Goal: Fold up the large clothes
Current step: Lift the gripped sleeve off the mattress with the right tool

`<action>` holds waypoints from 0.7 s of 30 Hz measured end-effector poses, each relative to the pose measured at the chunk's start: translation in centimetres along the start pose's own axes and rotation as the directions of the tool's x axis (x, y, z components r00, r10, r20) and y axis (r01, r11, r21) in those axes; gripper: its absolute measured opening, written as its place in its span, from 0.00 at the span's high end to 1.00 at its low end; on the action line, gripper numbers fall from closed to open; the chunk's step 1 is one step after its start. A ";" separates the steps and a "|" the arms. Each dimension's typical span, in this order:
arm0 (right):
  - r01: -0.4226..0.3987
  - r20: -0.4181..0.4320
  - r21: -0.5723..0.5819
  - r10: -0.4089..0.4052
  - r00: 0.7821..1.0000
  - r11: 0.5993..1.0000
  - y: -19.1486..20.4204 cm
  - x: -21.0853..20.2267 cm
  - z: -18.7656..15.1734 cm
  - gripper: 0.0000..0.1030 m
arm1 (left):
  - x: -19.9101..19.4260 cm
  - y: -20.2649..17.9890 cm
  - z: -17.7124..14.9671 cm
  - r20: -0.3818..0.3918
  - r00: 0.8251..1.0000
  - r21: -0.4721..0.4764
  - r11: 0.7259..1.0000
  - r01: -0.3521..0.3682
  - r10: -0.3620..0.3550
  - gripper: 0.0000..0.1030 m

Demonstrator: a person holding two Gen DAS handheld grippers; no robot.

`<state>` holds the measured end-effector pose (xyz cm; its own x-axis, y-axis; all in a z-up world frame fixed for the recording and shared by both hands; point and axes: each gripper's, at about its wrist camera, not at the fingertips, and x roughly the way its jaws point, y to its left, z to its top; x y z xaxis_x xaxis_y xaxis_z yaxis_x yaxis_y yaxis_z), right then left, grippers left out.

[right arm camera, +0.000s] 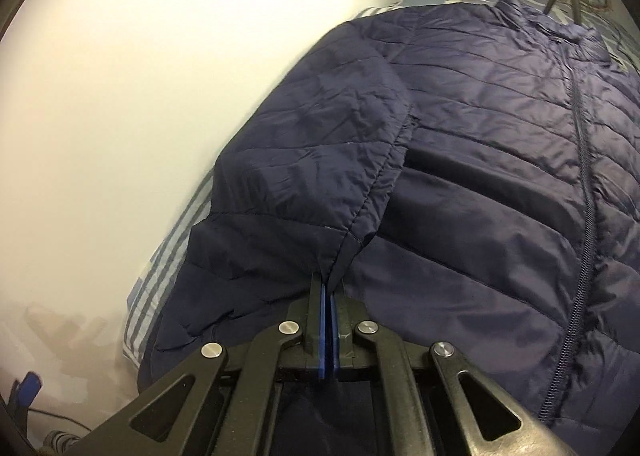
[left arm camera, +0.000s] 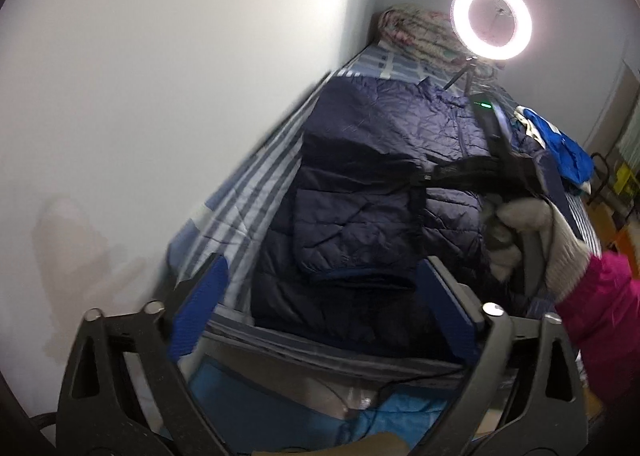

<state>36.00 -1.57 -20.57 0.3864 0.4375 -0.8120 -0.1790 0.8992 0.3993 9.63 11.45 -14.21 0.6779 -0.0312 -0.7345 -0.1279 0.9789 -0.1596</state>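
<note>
A navy quilted puffer jacket [left arm camera: 384,160] lies front-up on a striped bed, its left sleeve [left arm camera: 356,216] folded across the body. My left gripper [left arm camera: 320,288] is open and empty above the jacket's hem. In the right wrist view my right gripper [right arm camera: 329,288] is shut on the cuff of the sleeve [right arm camera: 320,160] and holds it over the jacket's front [right arm camera: 500,184] beside the zipper. The right gripper also shows in the left wrist view [left arm camera: 436,174], held by a gloved hand [left arm camera: 532,232].
The bed [left arm camera: 248,192] runs along a white wall [left arm camera: 160,96] on the left. A lit ring light [left arm camera: 491,19] on a small tripod and a rolled floral quilt [left arm camera: 412,32] stand at the head. Blue clothes [left arm camera: 560,148] lie at the right edge. Blue items lie on the floor below the bed's foot.
</note>
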 end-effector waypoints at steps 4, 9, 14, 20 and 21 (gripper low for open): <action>-0.007 0.017 0.032 0.007 1.000 0.999 -2.3 -0.4 -0.9 1.00 | 2.9 0.6 1.3 -0.067 0.997 -0.075 0.996 0.040 -0.045 0.24; -0.002 0.024 0.085 0.000 1.000 0.996 -5.5 -0.8 -1.7 1.00 | 6.7 1.0 2.0 -0.158 0.981 -0.135 0.986 0.095 -0.116 0.28; 0.009 0.030 0.054 -0.010 1.000 0.998 -5.6 -1.0 -1.9 1.00 | 10.5 0.5 2.0 -0.257 0.951 -0.186 0.974 0.128 -0.174 0.28; 0.021 0.036 0.024 -0.022 0.999 0.999 -5.9 -1.4 -2.4 1.00 | 14.3 1.7 2.2 -0.319 0.914 -0.319 0.937 0.145 -0.250 0.28; 0.022 0.036 0.024 -0.023 0.999 0.999 -5.9 -1.5 -2.5 1.00 | 14.6 2.0 2.2 -0.323 0.911 -0.333 0.932 0.143 -0.255 0.28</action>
<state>34.24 -7.52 -22.75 0.4226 0.4163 -0.8050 -0.1484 0.9080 0.3917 20.86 13.42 -23.82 0.4162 -0.3433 -0.8420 -0.2634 0.8408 -0.4730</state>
